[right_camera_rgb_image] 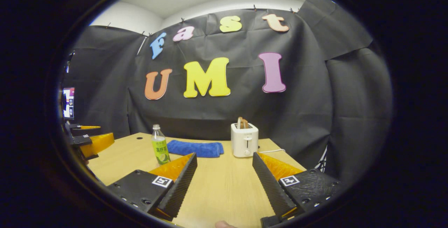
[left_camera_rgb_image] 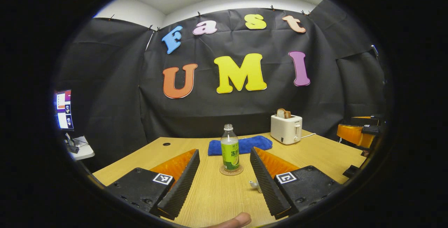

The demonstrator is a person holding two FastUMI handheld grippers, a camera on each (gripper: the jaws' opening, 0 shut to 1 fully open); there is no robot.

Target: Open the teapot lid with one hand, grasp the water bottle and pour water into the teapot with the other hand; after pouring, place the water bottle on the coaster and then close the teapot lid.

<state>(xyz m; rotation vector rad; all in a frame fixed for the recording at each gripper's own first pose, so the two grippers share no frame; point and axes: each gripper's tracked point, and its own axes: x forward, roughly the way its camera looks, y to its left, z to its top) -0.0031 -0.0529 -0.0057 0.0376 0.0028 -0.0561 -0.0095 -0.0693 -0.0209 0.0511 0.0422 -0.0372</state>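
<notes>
- A monitor [left_camera_rgb_image: 64,109] is noted at the far left of the left gripper view; its screen is not read
- The left gripper [left_camera_rgb_image: 224,182] is seen with jaws spread wide and holding nothing, low over the wooden worktop [left_camera_rgb_image: 217,200]
- The water bottle [left_camera_rgb_image: 230,148] is recorded upright on the round coaster [left_camera_rgb_image: 231,170], straight ahead between the open jaws but farther off and not touched; it appears uncapped, with liquid inside
- A green label is carried by the bottle; its print is too small to be made out
- A small white object [left_camera_rgb_image: 254,185] lies just beside the inner face of one finger; what it is cannot be told
- A blue towel [left_camera_rgb_image: 241,144] is laid behind the bottle, and a white toaster [left_camera_rgb_image: 286,128] with bread in its slot stands to the right; a small mark on the toaster cannot be read
- The right gripper [right_camera_rgb_image: 224,182] is likewise held with jaws wide and empty; from its view the bottle stands well to the left
- The teapot cannot be placed from these views
- Judgement: with the bottle already on the coaster and both jaws free, either the very start or the final lid-closing step is in hand; which, cannot be settled
- The next move is judged to call for the teapot lid to be located and one pair of jaws narrowed squarely on its knob
</notes>
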